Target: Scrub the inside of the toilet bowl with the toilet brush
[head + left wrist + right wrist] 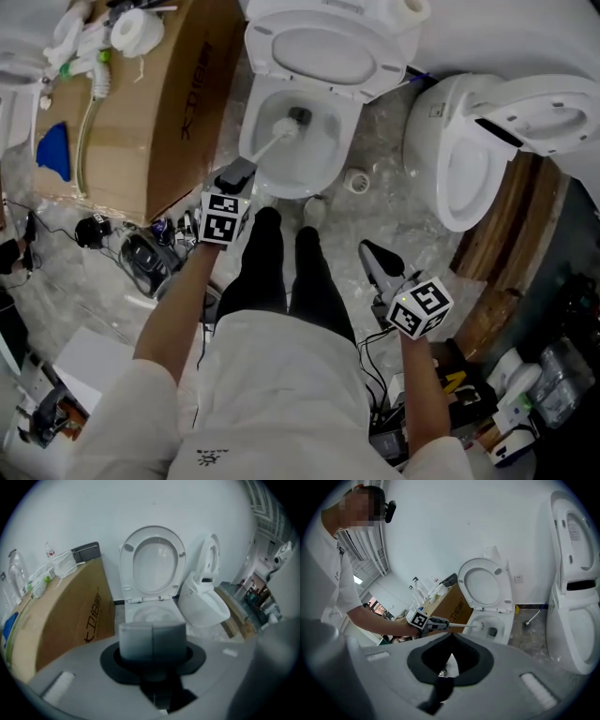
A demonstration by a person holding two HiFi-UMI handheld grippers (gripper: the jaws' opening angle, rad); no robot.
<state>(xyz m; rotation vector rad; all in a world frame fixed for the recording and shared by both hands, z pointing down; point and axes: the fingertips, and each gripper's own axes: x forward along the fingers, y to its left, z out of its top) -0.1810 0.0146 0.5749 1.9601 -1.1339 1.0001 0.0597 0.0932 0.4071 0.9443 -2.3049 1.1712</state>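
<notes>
White toilet brush (281, 131): thin straight pale handle with a rounded whitish head; it slants from the left gripper down into the toilet bowl.
Brush head: low inside the bowl, just beside the dark drain opening (300, 115); whether it touches the porcelain cannot be told.
Left gripper (239, 172): fingers pressed together on the near end of the brush handle, held over the bowl's front left rim.
Right gripper (371, 251): fingers closed to a point with nothing between them, held well back from the toilet beside the person's right leg.
Toilet bowl (323, 164): white, with the seat and lid (323, 52) tipped up.
Second toilet (469, 159): white, to the right, apart from the first.
Cardboard box (178, 103): brown, just left of the bowl, with bottles and clutter on top.
</notes>
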